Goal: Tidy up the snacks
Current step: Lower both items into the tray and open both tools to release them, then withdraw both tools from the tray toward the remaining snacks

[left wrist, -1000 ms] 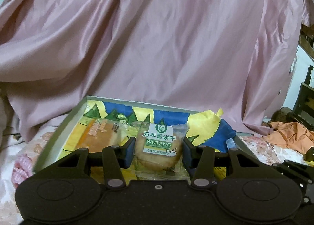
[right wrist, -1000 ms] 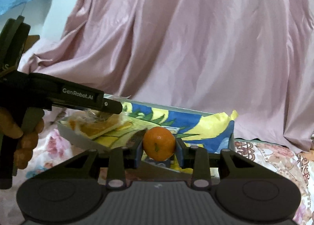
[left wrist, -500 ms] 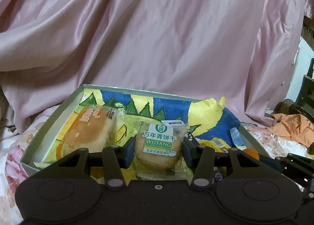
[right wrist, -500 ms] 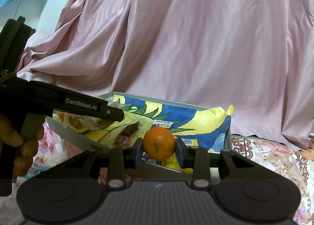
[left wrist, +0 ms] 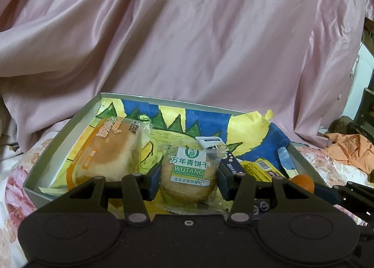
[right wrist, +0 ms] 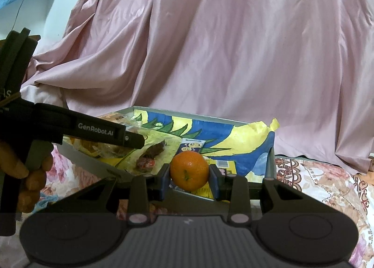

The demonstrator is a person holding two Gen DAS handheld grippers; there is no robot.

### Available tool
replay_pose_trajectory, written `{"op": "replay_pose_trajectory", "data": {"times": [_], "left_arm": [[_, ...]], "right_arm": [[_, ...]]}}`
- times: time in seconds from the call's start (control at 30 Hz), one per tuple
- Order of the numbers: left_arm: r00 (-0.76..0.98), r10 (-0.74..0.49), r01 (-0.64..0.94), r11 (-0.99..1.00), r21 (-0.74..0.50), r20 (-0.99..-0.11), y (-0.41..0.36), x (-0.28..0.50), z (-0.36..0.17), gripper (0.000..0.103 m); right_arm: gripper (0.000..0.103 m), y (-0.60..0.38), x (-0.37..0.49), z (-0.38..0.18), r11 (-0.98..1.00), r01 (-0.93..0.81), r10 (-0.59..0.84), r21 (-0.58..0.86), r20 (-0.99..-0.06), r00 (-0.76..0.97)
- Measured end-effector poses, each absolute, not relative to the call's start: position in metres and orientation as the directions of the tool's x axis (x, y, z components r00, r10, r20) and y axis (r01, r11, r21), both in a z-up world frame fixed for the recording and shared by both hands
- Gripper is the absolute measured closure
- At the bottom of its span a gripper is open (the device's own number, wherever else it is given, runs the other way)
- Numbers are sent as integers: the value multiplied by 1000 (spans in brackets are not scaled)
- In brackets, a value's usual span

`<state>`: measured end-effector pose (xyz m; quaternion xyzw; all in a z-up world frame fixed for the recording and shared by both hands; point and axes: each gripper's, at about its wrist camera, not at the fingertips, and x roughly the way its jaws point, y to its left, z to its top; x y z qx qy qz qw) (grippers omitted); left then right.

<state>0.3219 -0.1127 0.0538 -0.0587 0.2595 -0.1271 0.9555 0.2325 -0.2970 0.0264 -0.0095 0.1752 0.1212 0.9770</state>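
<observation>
My left gripper point(left wrist: 188, 180) is shut on a clear-wrapped round biscuit with a green WUTANG label point(left wrist: 188, 175), held above the grey box point(left wrist: 58, 144) lined with blue and yellow paper. A wrapped orange bun point(left wrist: 105, 151) lies in the box at left. My right gripper point(right wrist: 189, 174) is shut on a small orange point(right wrist: 188, 171) at the box's near edge point(right wrist: 271, 158). The orange also shows at the right of the left wrist view point(left wrist: 302, 182). The left gripper's finger point(right wrist: 102, 131) reaches over the box in the right wrist view.
A dark blue packet point(left wrist: 224, 153) and yellow barcode packets point(left wrist: 259, 166) lie in the box, with a brown wrapped sweet point(right wrist: 152, 152). Pink satin drape point(left wrist: 187, 34) rises behind. Floral cloth point(right wrist: 327, 186) surrounds the box. Orange fabric point(left wrist: 348, 151) lies at right.
Both grippers have moved forward and higher over the box, still holding the biscuit and the orange. More of the box's inside shows now.
</observation>
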Motion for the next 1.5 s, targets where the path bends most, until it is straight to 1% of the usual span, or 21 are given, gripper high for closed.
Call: {"op": "replay_pose_trajectory", "data": {"times": [0.27, 0.33, 0.37, 0.4, 0.53, 0.57, 0.63, 0.67, 0.77, 0.83, 0.97, 1.03, 1.07, 1.3, 1.5], "left_arm": [[829, -273, 216, 961, -172, -488, -114, 322, 52, 52], [831, -274, 218, 961, -169, -484, -114, 321, 52, 48], [831, -276, 219, 960, -172, -483, -113, 321, 52, 43], [832, -276, 217, 960, -176, -482, -113, 320, 52, 38], [839, -283, 216, 957, -193, -464, -110, 314, 56, 28], [842, -285, 217, 956, -195, -458, -110, 312, 59, 24], [851, -286, 219, 956, -196, -440, -109, 305, 64, 19], [856, -287, 221, 955, -197, -430, -107, 302, 66, 16], [873, -287, 223, 954, -201, -395, -102, 289, 76, 4], [889, -278, 216, 955, -201, -364, -97, 277, 82, 2], [909, -261, 202, 958, -202, -327, -84, 254, 92, 1], [919, -241, 184, 962, -200, -311, -76, 242, 95, 1], [924, -230, 173, 964, -201, -305, -71, 235, 96, 1], [939, -173, 114, 972, -205, -296, -40, 194, 101, 1], [947, -135, 79, 977, -197, -292, -16, 161, 103, 1]], "right_arm": [[64, -298, 232, 25, 971, -238, 233, 28, -345, 909], [64, -298, 232, 25, 971, -238, 233, 29, -345, 909], [64, -298, 231, 25, 971, -236, 231, 30, -344, 910], [61, -298, 231, 24, 972, -234, 230, 31, -343, 911], [52, -298, 227, 25, 972, -233, 228, 26, -333, 915], [51, -298, 226, 26, 972, -234, 229, 23, -330, 916], [45, -298, 222, 28, 973, -231, 225, 20, -324, 919], [43, -299, 219, 29, 973, -228, 222, 20, -318, 922], [33, -299, 211, 35, 976, -215, 212, 22, -301, 930], [23, -299, 204, 40, 979, -205, 203, 25, -287, 936], [12, -296, 188, 52, 982, -187, 190, 35, -257, 947], [3, -295, 179, 57, 983, -177, 181, 38, -242, 953], [1, -294, 173, 60, 985, -171, 175, 38, -231, 957], [0, -281, 140, 72, 987, -157, 159, 27, -201, 967], [0, -267, 114, 78, 984, -175, 177, 26, -189, 966]]}}
